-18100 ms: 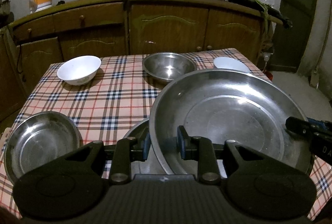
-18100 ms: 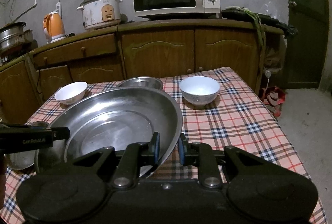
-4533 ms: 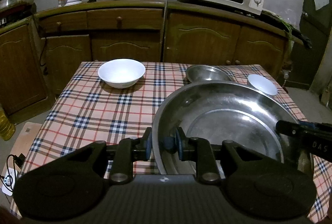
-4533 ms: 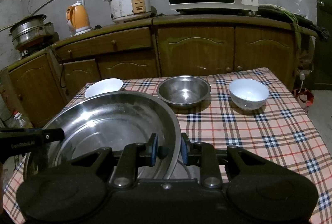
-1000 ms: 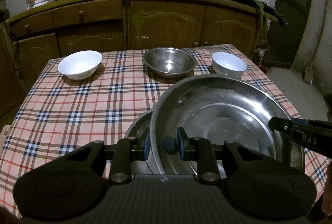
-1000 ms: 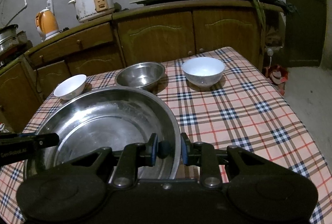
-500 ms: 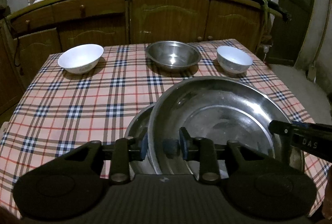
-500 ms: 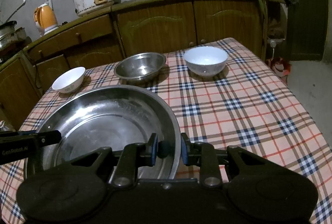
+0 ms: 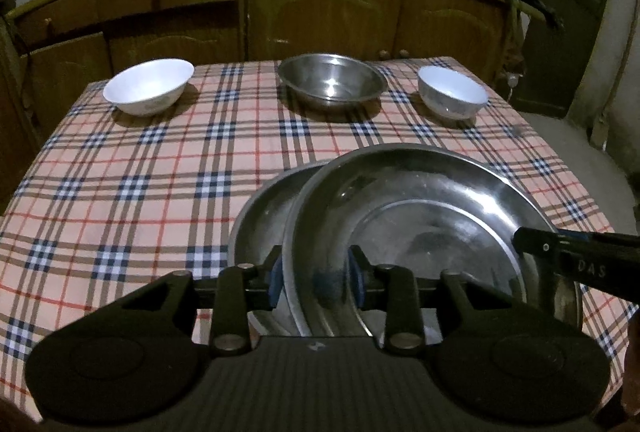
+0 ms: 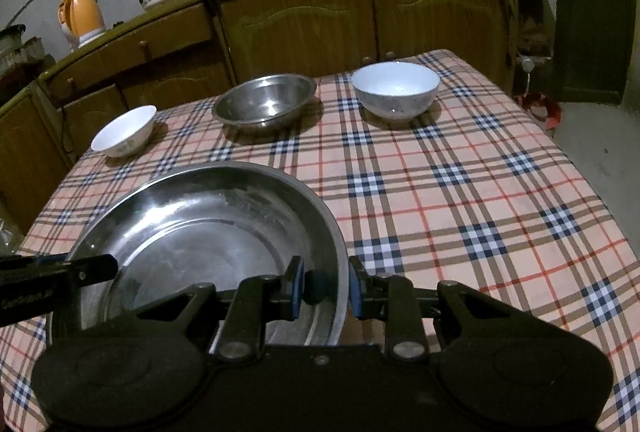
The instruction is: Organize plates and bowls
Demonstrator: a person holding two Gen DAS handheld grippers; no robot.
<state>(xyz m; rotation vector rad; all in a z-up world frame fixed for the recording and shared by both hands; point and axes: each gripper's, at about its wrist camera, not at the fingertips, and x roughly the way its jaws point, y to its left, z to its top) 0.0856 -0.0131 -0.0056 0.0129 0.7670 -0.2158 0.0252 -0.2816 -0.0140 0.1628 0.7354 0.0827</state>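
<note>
Two grippers: both sat on opposite sides of one large steel plate [image 9: 420,224].
Left jaws: left gripper [image 9: 316,282] straddled the near-left rim; the outer pad touched the wall, the inner pad stood off it, so this side looked let go, rim between the pads.
Right jaws: right gripper [image 10: 323,290] straddled the rim on the plate's other side; whether its pads pressed the rim, cannot tell.
Plate location: near edge of the checked tablecloth [image 9: 140,191], above a second steel plate [image 9: 260,216] whose rim showed out to the left.
Alignment: offset, not concentric; upper plate sat to the right of the lower one.
Orientation: round, so no real long axis; hollow faced up, slightly tilted, left edge higher.
Risk 1: with the left side free, weight may hang on one rim, so the plate could swing or drop.
Risk 2: offset nesting could leave it rocking on the lower rim, then sliding toward the table edge.
Further out: steel bowl [image 9: 330,81] at the far centre, white bowl [image 9: 148,85] far left, smaller white bowl [image 9: 452,91] far right, all well apart.
</note>
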